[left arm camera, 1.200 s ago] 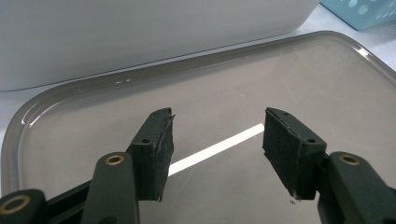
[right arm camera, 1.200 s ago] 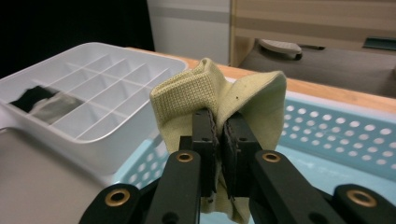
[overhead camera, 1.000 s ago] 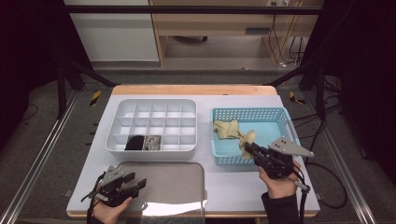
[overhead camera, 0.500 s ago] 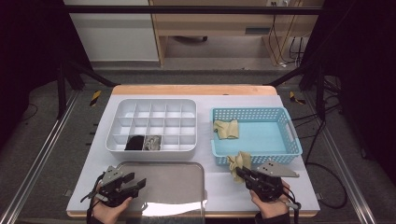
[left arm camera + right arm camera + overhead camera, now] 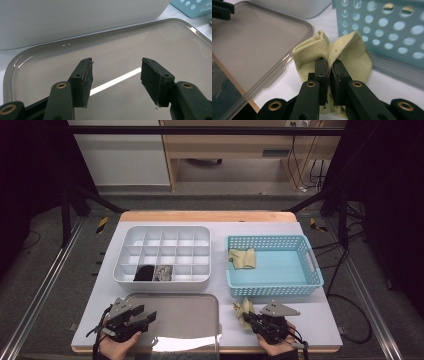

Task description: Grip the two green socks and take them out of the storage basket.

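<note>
A white table point(image 5: 320, 320) with a wooden edge is seen from above. On it are set a white divided box point(image 5: 165, 255) at the left, a blue basket point(image 5: 272, 265) at the right, and a grey tray point(image 5: 175, 317) at the front.

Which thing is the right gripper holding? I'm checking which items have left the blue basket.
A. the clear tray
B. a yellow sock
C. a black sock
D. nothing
B: in the right gripper view the right gripper has its jaws pinched shut on a fold of the yellow sock, in front of the blue basket and beside the clear tray.
</note>
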### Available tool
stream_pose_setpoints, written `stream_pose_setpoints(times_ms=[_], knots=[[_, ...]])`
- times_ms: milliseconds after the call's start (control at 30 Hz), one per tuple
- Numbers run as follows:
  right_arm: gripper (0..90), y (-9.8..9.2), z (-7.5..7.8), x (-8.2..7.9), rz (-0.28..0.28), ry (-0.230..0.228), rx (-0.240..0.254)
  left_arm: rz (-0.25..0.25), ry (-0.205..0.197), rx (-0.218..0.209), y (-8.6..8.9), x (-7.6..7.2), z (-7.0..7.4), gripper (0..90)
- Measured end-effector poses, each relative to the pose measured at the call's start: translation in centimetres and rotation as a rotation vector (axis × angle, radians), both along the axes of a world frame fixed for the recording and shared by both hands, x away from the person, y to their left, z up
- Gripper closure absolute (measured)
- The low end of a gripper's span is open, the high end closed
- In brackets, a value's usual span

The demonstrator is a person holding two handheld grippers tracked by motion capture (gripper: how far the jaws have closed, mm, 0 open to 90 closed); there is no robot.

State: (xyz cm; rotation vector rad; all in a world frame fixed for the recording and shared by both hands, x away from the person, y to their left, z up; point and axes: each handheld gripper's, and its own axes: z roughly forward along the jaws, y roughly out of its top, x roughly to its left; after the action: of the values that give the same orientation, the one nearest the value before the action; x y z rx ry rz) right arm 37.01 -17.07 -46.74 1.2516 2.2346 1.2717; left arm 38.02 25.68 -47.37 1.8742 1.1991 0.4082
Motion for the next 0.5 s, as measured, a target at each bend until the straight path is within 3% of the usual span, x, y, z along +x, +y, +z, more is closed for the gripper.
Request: stream_pose_setpoints(times_ms=[233, 500], knots=[[76.1, 1.1, -1.6, 0.3, 0.019, 0.035, -0.006, 0.001, -0.001, -0.002, 0.0, 0.0, 0.0, 41.9], [59.3, 0.5, 0.0, 0.0, -0.040, -0.053, 0.015, 0.003, -0.001, -0.004, 0.0, 0.0, 0.0, 41.6]])
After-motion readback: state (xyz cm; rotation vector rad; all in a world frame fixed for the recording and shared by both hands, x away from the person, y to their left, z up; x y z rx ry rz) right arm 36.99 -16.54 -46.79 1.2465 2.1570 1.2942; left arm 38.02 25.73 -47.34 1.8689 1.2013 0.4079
